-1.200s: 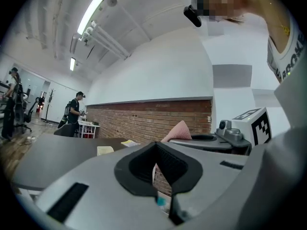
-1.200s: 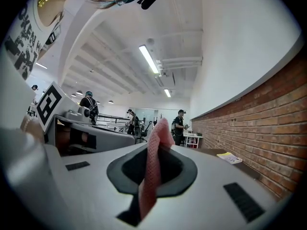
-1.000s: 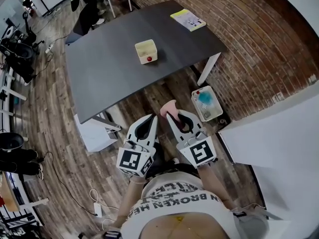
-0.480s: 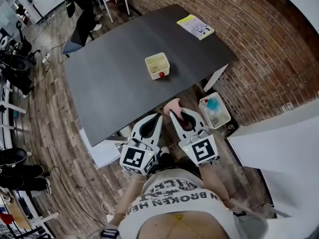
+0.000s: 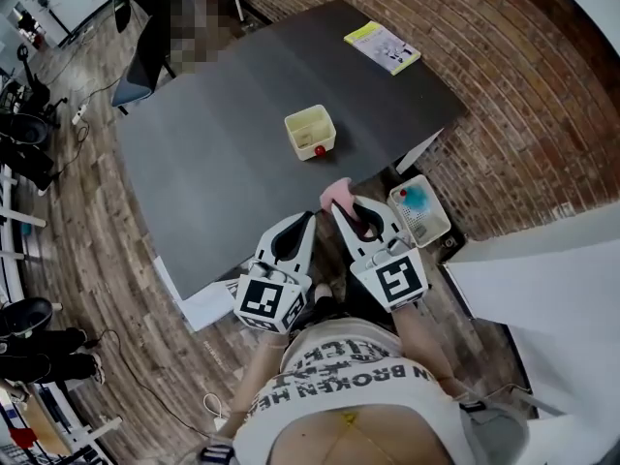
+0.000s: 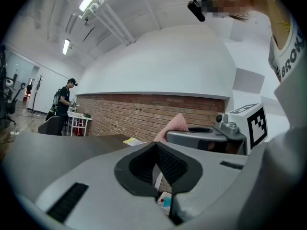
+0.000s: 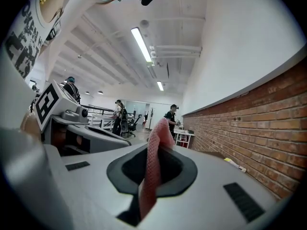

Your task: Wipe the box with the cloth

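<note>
A small cream box (image 5: 310,131) with a red thing at its near edge stands in the middle of the dark table (image 5: 223,153). My right gripper (image 5: 339,209) is shut on a pink cloth (image 5: 335,194), which sticks out past its tips at the table's near edge. In the right gripper view the cloth (image 7: 152,163) is pinched between the jaws of that gripper (image 7: 152,150). My left gripper (image 5: 307,221) is beside it, shut and empty, just short of the table edge. The left gripper view shows its jaws (image 6: 156,146) closed, with the cloth (image 6: 175,125) to the right.
A yellow booklet (image 5: 382,46) lies at the table's far right corner. A white bin (image 5: 419,211) with blue and red items stands on the floor by the brick wall (image 5: 504,95). A dark chair (image 5: 145,61) is at the far left, and a white block (image 5: 208,303) under the table edge.
Both grippers have moved forward together to the table's near edge, and the table and box now appear closer. The cloth stays in the right gripper.
</note>
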